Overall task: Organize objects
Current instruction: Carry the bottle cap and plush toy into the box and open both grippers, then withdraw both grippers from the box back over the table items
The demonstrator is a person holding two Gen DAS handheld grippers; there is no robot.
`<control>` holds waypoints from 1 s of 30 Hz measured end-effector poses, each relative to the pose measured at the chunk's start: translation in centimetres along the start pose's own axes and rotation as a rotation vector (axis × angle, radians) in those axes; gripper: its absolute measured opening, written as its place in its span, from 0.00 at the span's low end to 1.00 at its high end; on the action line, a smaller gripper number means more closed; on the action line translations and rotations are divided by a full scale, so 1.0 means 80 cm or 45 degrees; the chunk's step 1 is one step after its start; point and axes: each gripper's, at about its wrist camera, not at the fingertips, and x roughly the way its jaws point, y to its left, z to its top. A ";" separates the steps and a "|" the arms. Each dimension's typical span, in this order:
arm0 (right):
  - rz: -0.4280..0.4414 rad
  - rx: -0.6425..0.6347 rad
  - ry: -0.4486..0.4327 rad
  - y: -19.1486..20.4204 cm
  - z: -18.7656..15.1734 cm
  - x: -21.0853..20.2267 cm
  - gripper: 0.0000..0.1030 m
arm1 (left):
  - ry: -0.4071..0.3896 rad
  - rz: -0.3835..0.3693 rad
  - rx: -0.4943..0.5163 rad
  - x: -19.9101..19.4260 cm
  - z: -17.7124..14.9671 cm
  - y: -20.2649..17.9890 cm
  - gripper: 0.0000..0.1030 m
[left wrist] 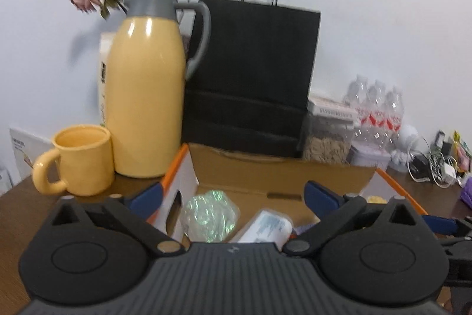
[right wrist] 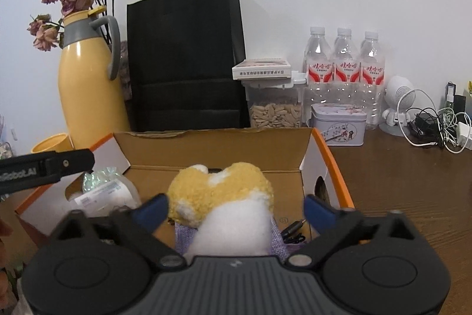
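I have both grippers hanging over the open cardboard box (right wrist: pixel 212 149), which sits on the wooden table (right wrist: pixel 398 182) in front of a black paper bag (right wrist: pixel 185 58). I read the box as the collecting place: things lie loose in it while the rest of the table's clutter stands back along the wall.

Going from the left: the yellow mug (left wrist: pixel 82 158) and the yellow thermos jug (left wrist: pixel 147 96) stand close together beside the box's left wall, outside it. My left gripper (left wrist: pixel 233 194) points into the left part of the box, jaws spread wide with nothing between the pads. Below it lie a crinkled iridescent plastic wrapper (left wrist: pixel 211 214) and a white labelled packet (left wrist: pixel 265 226), both on the box floor. I judge that half is done and the spread jaws simply mean nothing is being carried.

My right gripper (right wrist: pixel 236 205) is over the right part of the box, jaws equally wide and pressing on nothing. Between them sits the plush toy (right wrist: pixel 224 197): fuzzy, mustard yellow on top with white patches, and white lower down, resting on a lilac cloth (right wrist: pixel 277 241). It looks soft and slumped, inside the box, touching neither pad. A small black cable (right wrist: pixel 292 229) lies beside it to the right.
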 end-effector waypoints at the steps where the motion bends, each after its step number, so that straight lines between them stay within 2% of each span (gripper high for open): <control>1: 0.002 0.000 -0.003 0.000 0.000 -0.001 1.00 | 0.003 0.007 0.002 -0.001 0.001 -0.001 1.00; 9: 0.015 -0.014 -0.045 0.000 0.008 -0.029 1.00 | -0.047 -0.013 -0.040 -0.025 0.010 0.002 1.00; 14: 0.031 -0.040 -0.136 -0.009 0.017 -0.082 1.00 | -0.118 -0.044 -0.016 -0.068 0.016 0.014 1.00; 18: 0.011 -0.104 -0.169 -0.019 0.008 -0.122 1.00 | -0.090 -0.046 0.011 -0.091 0.013 0.030 1.00; 22: -0.001 -0.176 -0.085 -0.031 -0.019 -0.140 1.00 | -0.053 -0.034 0.064 -0.109 0.000 0.042 1.00; 30: -0.037 -0.254 0.180 -0.063 -0.080 -0.143 1.00 | 0.101 -0.019 0.106 -0.132 -0.041 0.062 1.00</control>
